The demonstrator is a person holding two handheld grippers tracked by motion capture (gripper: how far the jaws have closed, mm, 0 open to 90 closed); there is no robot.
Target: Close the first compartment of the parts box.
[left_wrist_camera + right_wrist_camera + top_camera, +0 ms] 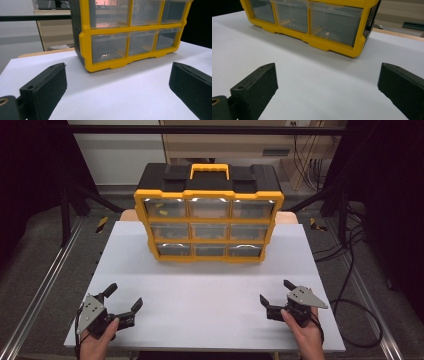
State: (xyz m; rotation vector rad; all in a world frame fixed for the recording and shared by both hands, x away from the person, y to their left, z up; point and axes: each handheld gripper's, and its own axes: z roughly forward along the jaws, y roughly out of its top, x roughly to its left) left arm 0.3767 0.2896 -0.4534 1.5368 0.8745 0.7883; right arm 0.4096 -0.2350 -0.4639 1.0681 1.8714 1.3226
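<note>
A yellow and black organiser box (209, 215) with a yellow carry handle stands upright at the back middle of the white table (210, 290). Its front holds three rows of clear drawers, all pushed in. My left gripper (124, 297) rests near the front left corner, open and holding nothing. My right gripper (276, 292) sits near the front right, open too. In the left gripper view the organiser box (130, 37) is ahead, beyond the wide-apart jaws. In the right gripper view the organiser box (312, 22) shows its bottom row, with a small item in the right drawer (332, 23).
Metal rails (45, 285) run along both sides of the table. Cables (350, 270) trail on the floor at the right. A wooden cabinet (250, 145) stands behind the box. Bare white tabletop lies between the grippers and the box.
</note>
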